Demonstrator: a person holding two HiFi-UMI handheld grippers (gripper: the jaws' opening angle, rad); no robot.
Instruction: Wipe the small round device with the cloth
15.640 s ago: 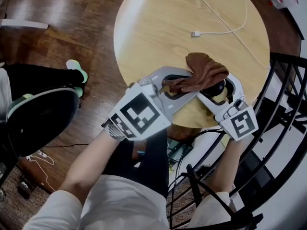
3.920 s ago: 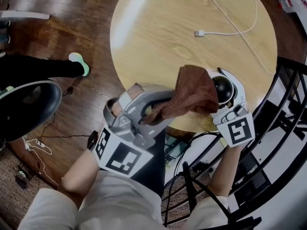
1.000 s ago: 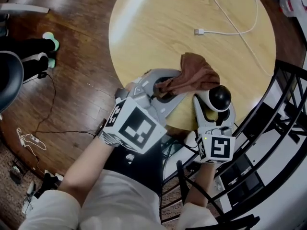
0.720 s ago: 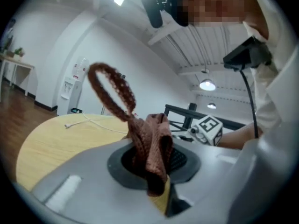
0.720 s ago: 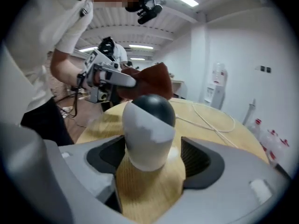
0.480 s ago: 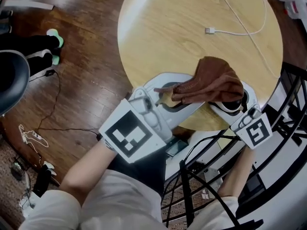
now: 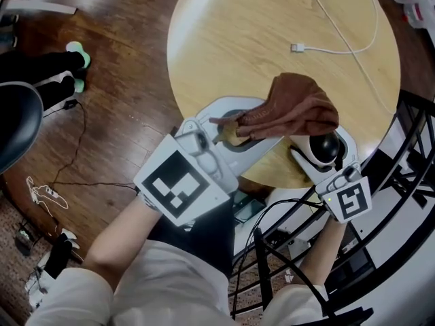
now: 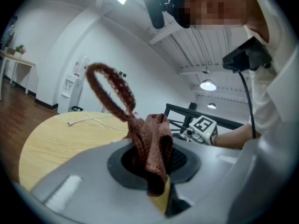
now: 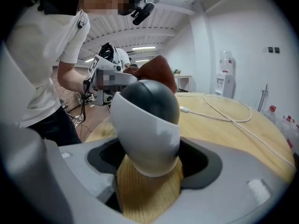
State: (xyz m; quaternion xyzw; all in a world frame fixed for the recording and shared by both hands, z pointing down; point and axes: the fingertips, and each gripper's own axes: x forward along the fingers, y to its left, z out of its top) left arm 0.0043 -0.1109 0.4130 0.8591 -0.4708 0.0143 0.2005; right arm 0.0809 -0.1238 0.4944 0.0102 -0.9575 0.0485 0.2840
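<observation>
Wiping seems partway done: the left gripper (image 7: pixel 236 132) pinches the cloth (image 7: pixel 299 109) draped just over the round device (image 7: pixel 327 145), which the right gripper (image 7: pixel 317 159) clamps.

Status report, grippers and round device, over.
Left gripper shut on brown cloth. Right gripper shut on round device, jaws just closing slightly. Cloth at device's top, contact unclear. Nothing between.

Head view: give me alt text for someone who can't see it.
The left gripper holds a brown cloth overlapping the top of a small round device, white with a dark dome, gripped in the right gripper, whose jaws have just closed a little further. Both hang over the near edge of a round wooden table bearing a white cable.
</observation>
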